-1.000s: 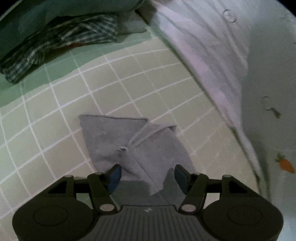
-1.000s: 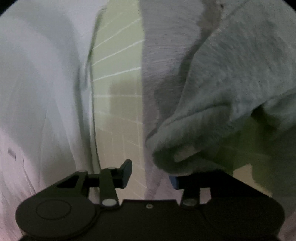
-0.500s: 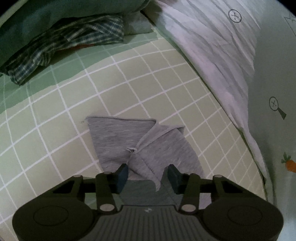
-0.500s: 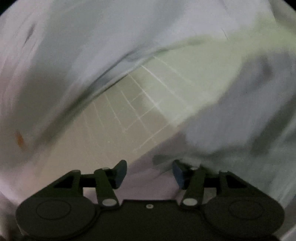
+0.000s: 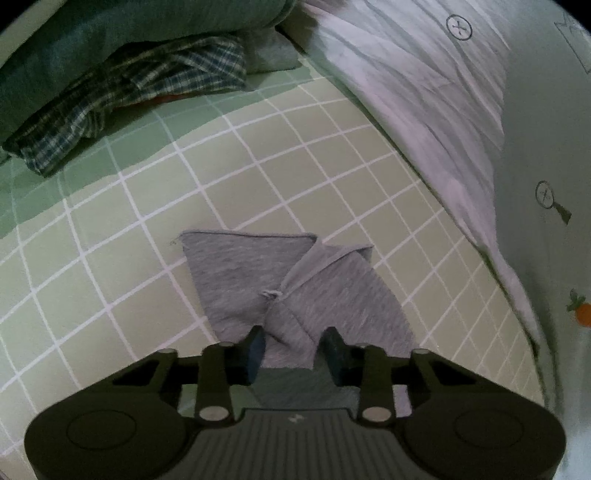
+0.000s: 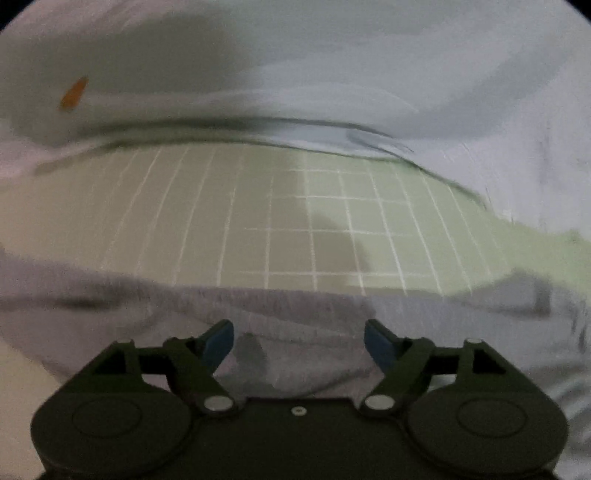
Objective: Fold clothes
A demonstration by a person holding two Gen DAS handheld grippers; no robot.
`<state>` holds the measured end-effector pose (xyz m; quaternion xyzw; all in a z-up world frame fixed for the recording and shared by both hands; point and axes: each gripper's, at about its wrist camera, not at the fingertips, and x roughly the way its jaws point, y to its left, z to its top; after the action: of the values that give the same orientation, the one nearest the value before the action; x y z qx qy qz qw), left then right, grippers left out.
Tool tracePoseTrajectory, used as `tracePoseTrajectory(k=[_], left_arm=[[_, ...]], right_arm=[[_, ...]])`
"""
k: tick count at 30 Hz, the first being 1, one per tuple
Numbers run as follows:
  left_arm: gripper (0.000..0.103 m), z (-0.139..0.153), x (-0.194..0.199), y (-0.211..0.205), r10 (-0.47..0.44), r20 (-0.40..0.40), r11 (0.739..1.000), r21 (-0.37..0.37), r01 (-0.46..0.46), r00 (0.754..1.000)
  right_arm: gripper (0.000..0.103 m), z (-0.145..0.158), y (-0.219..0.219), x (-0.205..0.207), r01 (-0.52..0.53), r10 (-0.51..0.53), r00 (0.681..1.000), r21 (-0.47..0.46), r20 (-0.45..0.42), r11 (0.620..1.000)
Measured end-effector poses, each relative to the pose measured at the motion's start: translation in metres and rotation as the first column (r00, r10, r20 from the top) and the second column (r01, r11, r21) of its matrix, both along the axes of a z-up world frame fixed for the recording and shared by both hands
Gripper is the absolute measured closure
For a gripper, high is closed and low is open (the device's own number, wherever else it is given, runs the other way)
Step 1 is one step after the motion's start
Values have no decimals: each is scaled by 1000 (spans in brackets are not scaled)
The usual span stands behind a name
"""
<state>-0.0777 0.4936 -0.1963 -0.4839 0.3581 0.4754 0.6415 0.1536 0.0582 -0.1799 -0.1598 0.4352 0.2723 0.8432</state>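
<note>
A small grey garment (image 5: 258, 266) lies partly folded on the green checked sheet (image 5: 295, 166), one flap turned over its middle. My left gripper (image 5: 294, 345) hovers at its near corner. The jaws stand half narrowed, and the corner lies in the gap between them with no grip showing. In the blurred right wrist view, my right gripper (image 6: 299, 341) is wide open over a grey garment (image 6: 295, 310) that spreads under and in front of the fingers. Nothing is held in it.
A plaid shirt (image 5: 129, 92) and a dark teal blanket (image 5: 110, 29) are heaped at the far left. A pale printed quilt (image 5: 424, 92) rises along the right side. The same quilt (image 6: 332, 55) bounds the sheet (image 6: 295, 221) ahead of the right gripper.
The right gripper let go of the grey cloth it held, opened wide and swung round. The left gripper's jaws narrowed around the garment's near corner.
</note>
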Motion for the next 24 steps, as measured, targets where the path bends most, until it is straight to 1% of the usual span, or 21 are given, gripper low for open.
tracePoseTrajectory(k=[2,3,5,7,8,9,10,11,12,13,14,16,18,21,24], left_arm=[[81,0,-3,1,5,-7,1000,0,-5,1000],[83,-2,-6,4,10,-4,1000,-3,-10,1000],[94,-2,-6,12,20,5,1000,-14,-20,1000],[96,-5,-7,11,27,25,999,-29,-27,999],[96,-6,-7,10,31,36,999,-36,-30,999],[97,-6,-12,10,43,44,998,-45,-41,998],[97,-6,-17,10,55,53,997,-54,-52,997],[98,2,-16,10,48,73,998,-43,-45,996],[98,9,-15,10,41,93,999,-33,-38,995],[99,16,-14,10,34,112,999,-22,-32,993],[100,24,-12,11,27,132,1000,-11,-25,991],[101,39,-10,11,11,171,1000,11,-13,985],[102,53,-7,12,-5,209,999,33,-2,978],[102,75,-3,12,-31,265,998,68,13,964],[103,97,1,13,-58,319,994,103,26,946]], right_arm=[[23,-3,2,0,-55,56,998,-32,6,998],[21,-5,3,0,-83,83,996,-48,9,995],[19,-8,6,0,-138,139,990,-80,12,987],[19,-11,8,0,-191,194,981,-112,14,975],[22,-13,9,0,-218,222,975,-128,14,967],[38,-13,8,1,-230,231,973,-115,-5,966],[50,-12,6,2,-227,226,974,-89,-26,970],[74,-11,4,1,-224,223,974,-79,-29,971],[88,-9,3,-1,-221,220,975,-69,-33,973],[95,-8,1,-2,-218,217,976,-59,-37,974],[98,-6,0,-6,-221,219,975,-56,-30,974],[99,-1,-2,-11,-212,213,977,-40,-1,976],[100,8,-5,-11,-183,183,982,-4,38,983],[100,40,-14,-10,-124,112,985,90,131,988],[100,76,-23,-7,-71,27,975,196,221,978]])
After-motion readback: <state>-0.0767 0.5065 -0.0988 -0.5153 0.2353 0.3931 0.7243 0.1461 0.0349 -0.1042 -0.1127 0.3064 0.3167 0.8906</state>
